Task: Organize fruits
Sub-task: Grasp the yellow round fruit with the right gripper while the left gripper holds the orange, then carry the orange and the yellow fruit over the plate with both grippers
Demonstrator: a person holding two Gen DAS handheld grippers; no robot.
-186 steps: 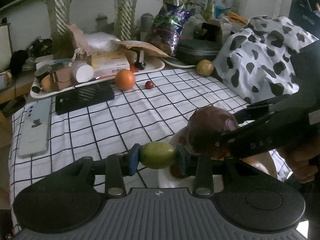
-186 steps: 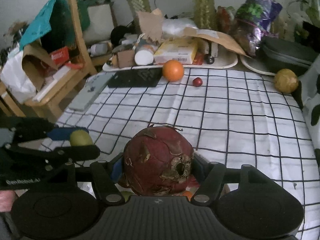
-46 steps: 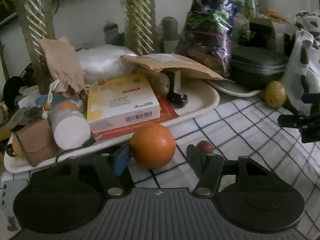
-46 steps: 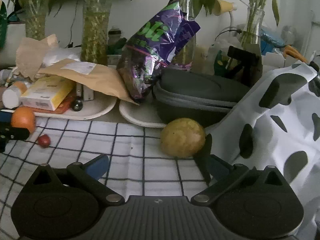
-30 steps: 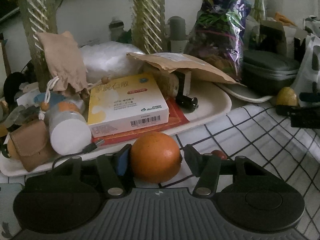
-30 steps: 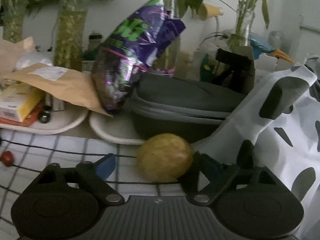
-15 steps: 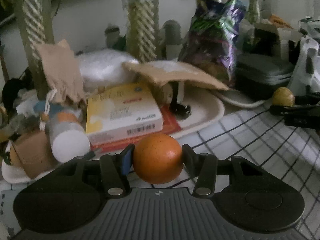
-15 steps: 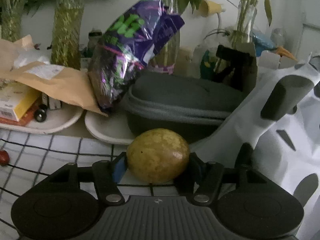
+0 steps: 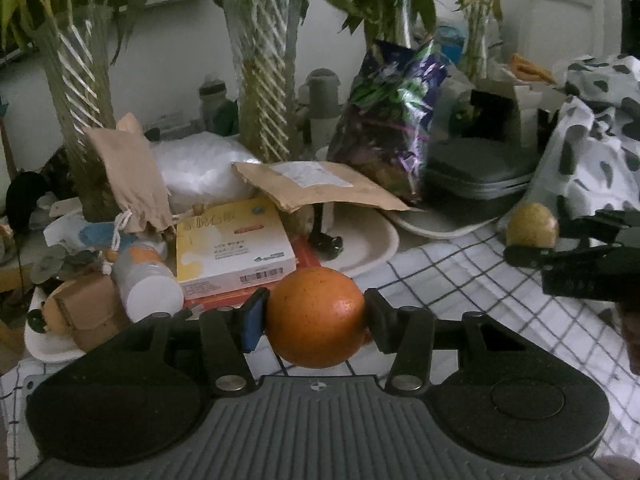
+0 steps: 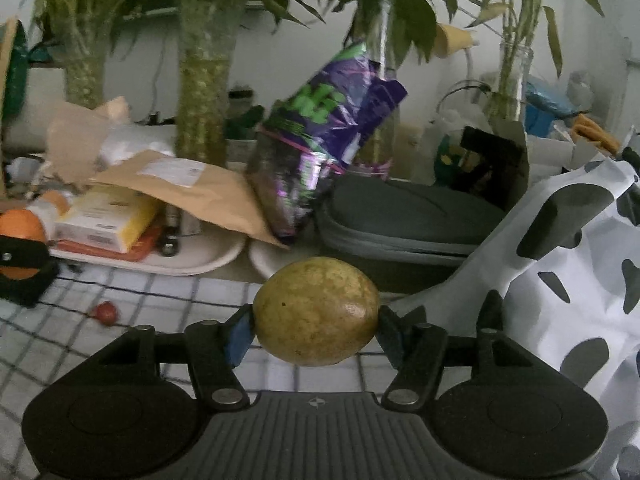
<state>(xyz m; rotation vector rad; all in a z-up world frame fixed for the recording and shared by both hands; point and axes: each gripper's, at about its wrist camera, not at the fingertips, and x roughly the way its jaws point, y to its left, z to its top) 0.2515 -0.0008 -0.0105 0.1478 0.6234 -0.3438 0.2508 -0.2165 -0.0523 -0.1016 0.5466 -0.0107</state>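
Pick-up step judged done: orange is clamped in left gripper, yellow-green fruit in just-closed right gripper; carrying to the collection spot is called for next.

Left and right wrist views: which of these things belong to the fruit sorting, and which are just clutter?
Job:
- orange, clamped in left gripper
- yellow-green fruit, clamped in right gripper
- small red fruit, loose on checked cloth

Clutter:
- yellow box
- purple bag
- brown envelope
- grey case

Both wrist views close, low over checked tablecloth, facing cluttered back wall; share purple bag
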